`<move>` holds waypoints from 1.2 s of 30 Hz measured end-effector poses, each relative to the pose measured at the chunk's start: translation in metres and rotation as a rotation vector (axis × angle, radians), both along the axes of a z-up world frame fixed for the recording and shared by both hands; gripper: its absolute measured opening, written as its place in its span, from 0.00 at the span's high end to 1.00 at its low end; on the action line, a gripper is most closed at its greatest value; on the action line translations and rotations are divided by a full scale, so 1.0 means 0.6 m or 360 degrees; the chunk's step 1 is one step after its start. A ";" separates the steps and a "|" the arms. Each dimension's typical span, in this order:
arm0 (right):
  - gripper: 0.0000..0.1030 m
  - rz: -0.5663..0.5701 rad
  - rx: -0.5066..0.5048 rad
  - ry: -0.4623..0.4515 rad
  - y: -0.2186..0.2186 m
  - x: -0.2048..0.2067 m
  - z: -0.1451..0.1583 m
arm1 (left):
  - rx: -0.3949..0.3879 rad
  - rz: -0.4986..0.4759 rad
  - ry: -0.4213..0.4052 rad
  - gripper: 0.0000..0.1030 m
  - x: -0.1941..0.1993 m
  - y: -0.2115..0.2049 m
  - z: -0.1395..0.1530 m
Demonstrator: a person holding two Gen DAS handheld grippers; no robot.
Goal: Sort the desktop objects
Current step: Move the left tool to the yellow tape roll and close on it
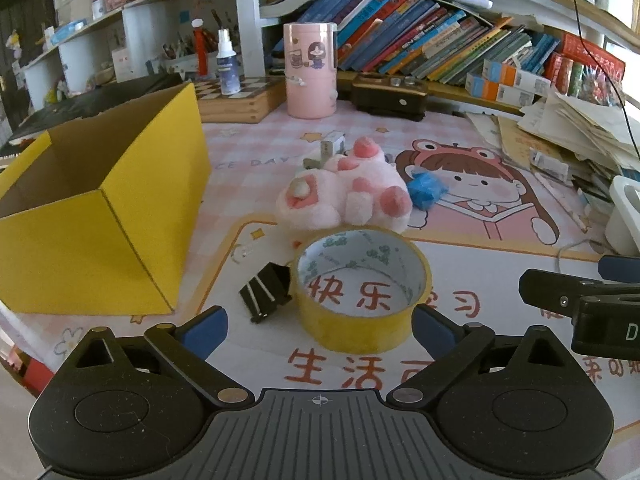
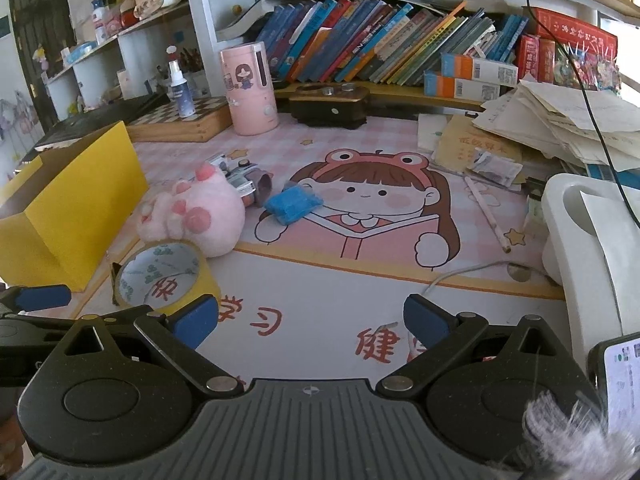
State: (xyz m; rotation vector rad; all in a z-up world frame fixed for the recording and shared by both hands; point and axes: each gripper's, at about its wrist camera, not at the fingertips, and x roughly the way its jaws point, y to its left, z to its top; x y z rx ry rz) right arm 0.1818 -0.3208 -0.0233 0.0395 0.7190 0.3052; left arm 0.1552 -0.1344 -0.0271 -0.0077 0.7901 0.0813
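Note:
A roll of yellow tape point(image 1: 360, 292) point(image 2: 166, 274) lies flat on the desk mat just ahead of my left gripper point(image 1: 320, 330), which is open with its blue pads either side of the roll's near edge, not touching. A black binder clip point(image 1: 266, 290) rests against the tape's left side. Behind them sit a pink plush paw point(image 1: 346, 186) point(image 2: 192, 212), a blue packet point(image 1: 428, 188) point(image 2: 294, 204) and small boxes point(image 2: 244, 178). An open yellow cardboard box point(image 1: 100, 216) point(image 2: 74, 200) stands at the left. My right gripper point(image 2: 312, 324) is open over bare mat, nothing between its fingers.
A pink cylinder container point(image 1: 310, 68) point(image 2: 250, 88), a chessboard box point(image 1: 236, 100), a spray bottle point(image 1: 228, 62) and a dark case point(image 1: 388, 96) line the back under shelved books. Piled papers point(image 2: 560, 120) and a white holder point(image 2: 592, 236) crowd the right. A pencil point(image 2: 486, 212) lies nearby.

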 end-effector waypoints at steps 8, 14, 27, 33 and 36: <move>0.02 -0.0009 0.0010 0.0018 -0.013 0.011 -0.006 | -0.0013 -0.0009 0.0039 0.05 0.015 -0.010 -0.010; 0.02 0.0004 0.0008 0.0016 -0.015 0.016 -0.008 | -0.0023 0.0008 0.0050 0.05 0.027 -0.012 -0.017; 0.02 -0.0048 -0.0013 0.0002 -0.030 0.032 -0.008 | -0.0002 -0.0047 0.0077 0.04 0.083 -0.033 -0.035; 0.02 -0.0117 -0.0017 0.0011 -0.046 0.038 -0.009 | 0.0026 -0.0049 0.0095 0.05 0.103 -0.040 -0.049; 0.02 -0.0145 -0.0019 0.0021 -0.052 0.038 -0.011 | 0.0048 -0.0066 0.0081 0.10 0.106 -0.044 -0.050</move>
